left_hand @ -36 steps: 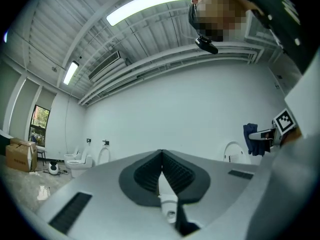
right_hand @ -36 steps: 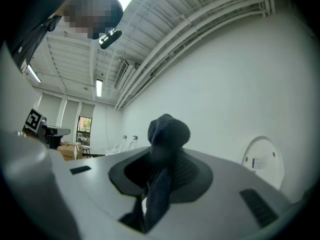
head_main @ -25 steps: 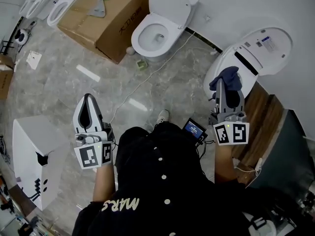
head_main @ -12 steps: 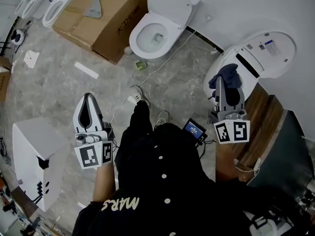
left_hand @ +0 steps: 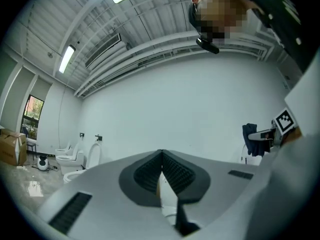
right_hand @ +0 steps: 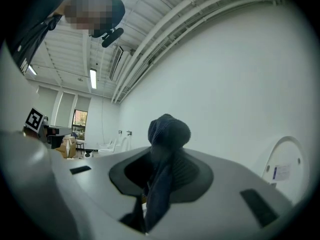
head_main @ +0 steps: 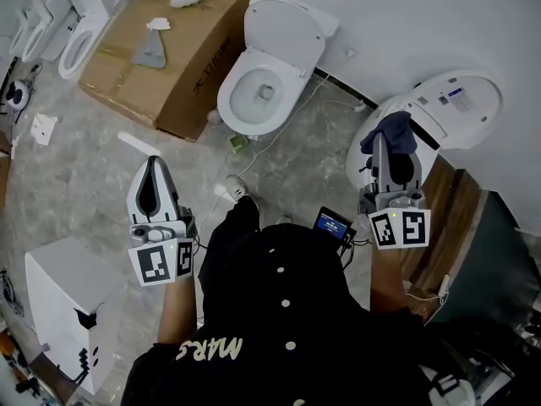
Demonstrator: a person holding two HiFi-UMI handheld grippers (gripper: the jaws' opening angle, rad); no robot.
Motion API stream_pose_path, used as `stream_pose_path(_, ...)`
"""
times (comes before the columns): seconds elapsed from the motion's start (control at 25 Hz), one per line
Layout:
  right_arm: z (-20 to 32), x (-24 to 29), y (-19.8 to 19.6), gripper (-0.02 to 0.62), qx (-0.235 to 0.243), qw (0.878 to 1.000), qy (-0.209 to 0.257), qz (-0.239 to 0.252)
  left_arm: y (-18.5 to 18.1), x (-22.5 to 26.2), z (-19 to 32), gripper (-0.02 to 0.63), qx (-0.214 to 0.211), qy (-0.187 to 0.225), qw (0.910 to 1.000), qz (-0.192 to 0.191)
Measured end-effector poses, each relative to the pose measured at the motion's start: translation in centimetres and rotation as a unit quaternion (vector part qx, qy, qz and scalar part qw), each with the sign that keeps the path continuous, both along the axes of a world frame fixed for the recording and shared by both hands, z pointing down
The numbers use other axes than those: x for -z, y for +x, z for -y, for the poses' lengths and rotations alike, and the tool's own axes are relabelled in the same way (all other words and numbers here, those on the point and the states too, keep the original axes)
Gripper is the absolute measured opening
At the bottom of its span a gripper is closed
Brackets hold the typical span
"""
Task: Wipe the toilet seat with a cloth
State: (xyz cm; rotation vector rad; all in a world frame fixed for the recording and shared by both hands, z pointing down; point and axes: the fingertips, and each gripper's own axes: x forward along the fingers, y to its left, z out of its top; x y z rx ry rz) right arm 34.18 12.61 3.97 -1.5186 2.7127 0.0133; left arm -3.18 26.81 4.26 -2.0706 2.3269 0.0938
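My right gripper (head_main: 378, 140) is shut on a dark blue cloth (head_main: 391, 133), which bunches up above its tips. It hovers over the white toilet seat (head_main: 359, 161) of the toilet at the right, whose lid (head_main: 461, 98) stands raised behind it. In the right gripper view the cloth (right_hand: 169, 130) sticks up from the right gripper (right_hand: 164, 156) and hangs down between its pads. My left gripper (head_main: 152, 162) is held over the floor at the left, shut with nothing in it. The left gripper view shows the left gripper (left_hand: 161, 156) with its pads meeting at the tip.
A second white toilet (head_main: 258, 91) with its lid up stands at the back centre, beside a large cardboard box (head_main: 161, 53). More toilets (head_main: 72, 45) line the far left. A white box (head_main: 59, 303) sits at the lower left, and a wooden board (head_main: 439, 205) lies at the right.
The view has shifted forward, so the toilets and box sit lower in the frame. The person's foot stepped ahead. Both grippers keep their places, and the cloth stays in the right one.
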Motion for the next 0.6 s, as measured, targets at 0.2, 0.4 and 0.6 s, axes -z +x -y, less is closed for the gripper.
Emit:
stream_pose_path(0.2, 3.5, 0.9, -3.6, 0.087, -0.006, 1.0, 0.01, 0.0, -3.9, 0.5, 4.4, 0.01, -0.01, 0.002, 0.9999, -0.001)
stream_pose_path(0.4, 7.0, 0.6, -6.7, 0.089, -0.038, 0.999, 0.005, -0.016, -7.6, 0.3, 7.7, 0.011, -0.025, -0.007, 0.9997, -0.003)
stream_pose_path(0.6, 9.2, 0.6, -8.6, 0.089, -0.05, 0.998, 0.008, -0.039, -10.1, 0.2, 9.6, 0.011, -0.043, -0.014, 0.999, 0.001)
